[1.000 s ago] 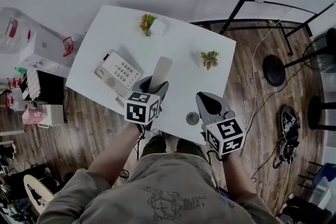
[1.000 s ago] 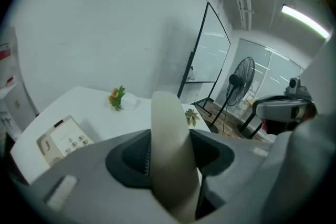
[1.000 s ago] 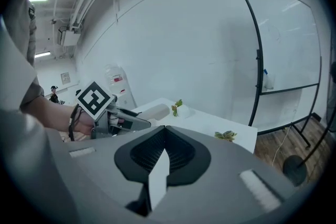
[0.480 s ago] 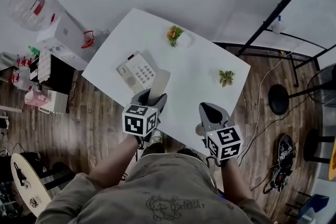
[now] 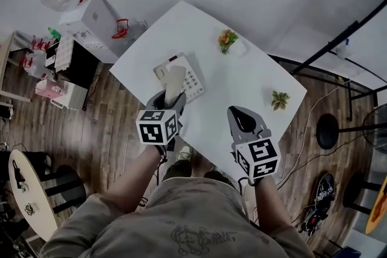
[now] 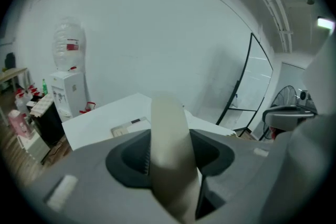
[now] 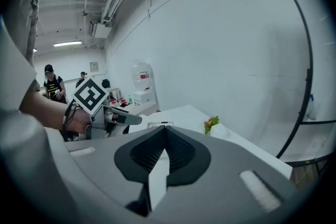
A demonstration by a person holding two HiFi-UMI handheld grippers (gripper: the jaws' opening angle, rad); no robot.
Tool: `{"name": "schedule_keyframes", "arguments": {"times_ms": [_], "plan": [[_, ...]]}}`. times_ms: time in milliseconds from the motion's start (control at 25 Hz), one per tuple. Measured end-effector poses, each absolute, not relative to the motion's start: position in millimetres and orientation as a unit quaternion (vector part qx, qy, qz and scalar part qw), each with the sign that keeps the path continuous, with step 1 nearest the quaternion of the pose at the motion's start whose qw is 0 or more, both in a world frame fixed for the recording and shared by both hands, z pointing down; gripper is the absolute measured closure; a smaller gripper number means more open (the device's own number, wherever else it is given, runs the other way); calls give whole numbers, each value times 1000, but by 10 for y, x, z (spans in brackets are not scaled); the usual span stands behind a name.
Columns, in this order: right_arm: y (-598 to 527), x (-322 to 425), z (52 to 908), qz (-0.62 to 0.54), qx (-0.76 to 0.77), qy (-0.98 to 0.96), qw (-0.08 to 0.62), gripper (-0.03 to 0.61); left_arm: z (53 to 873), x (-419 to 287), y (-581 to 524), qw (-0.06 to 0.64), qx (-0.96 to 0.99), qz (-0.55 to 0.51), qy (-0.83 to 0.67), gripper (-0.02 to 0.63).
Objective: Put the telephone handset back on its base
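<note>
The left gripper point(image 6: 169, 162) has its jaws clenched on the lower end of the telephone handset point(image 6: 169, 134), which stands out from them lengthwise, its long axis running straight ahead, away from the person. In the head view the handset point(image 5: 175, 83) hangs over the left part of the base point(image 5: 193, 80), whose keypad shows just to the right of it. Whether the far end touches the base or hangs above it cannot be told. The base thus lies directly ahead of and below these jaws, so the coming move looks like a short lowering with the handset kept lined up along the cradle side. The right gripper point(image 7: 164, 152) has its jaws pressed together on nothing and hovers at the near edge of the desk point(image 5: 236, 78), farther from the base. Farther out on the desk stand two small potted plants, one orange-flowered point(image 5: 227, 39), one green point(image 5: 279, 99).
</note>
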State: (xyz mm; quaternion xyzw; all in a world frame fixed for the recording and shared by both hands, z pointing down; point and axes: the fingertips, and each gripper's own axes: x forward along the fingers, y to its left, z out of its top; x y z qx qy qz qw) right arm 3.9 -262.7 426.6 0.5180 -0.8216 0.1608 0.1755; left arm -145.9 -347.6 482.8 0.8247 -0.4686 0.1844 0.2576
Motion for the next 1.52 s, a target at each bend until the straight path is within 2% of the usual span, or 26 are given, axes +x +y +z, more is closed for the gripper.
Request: {"name": "schedule_keyframes", "arguments": {"times_ms": [320,760,1520], "plan": [[-3111,-358,4251,153,482,-844,176,549,5078,-1898,-3909,282,772,140,-553,399],[-3438,-646,4634,185,445,-851,209,549,5781,-2043,-4237,366,682,95,-626,399],[-3477,-548,5187,236,429,-835,250,549,6344,-2105,-4342,352,602,106,-709,399]]}}
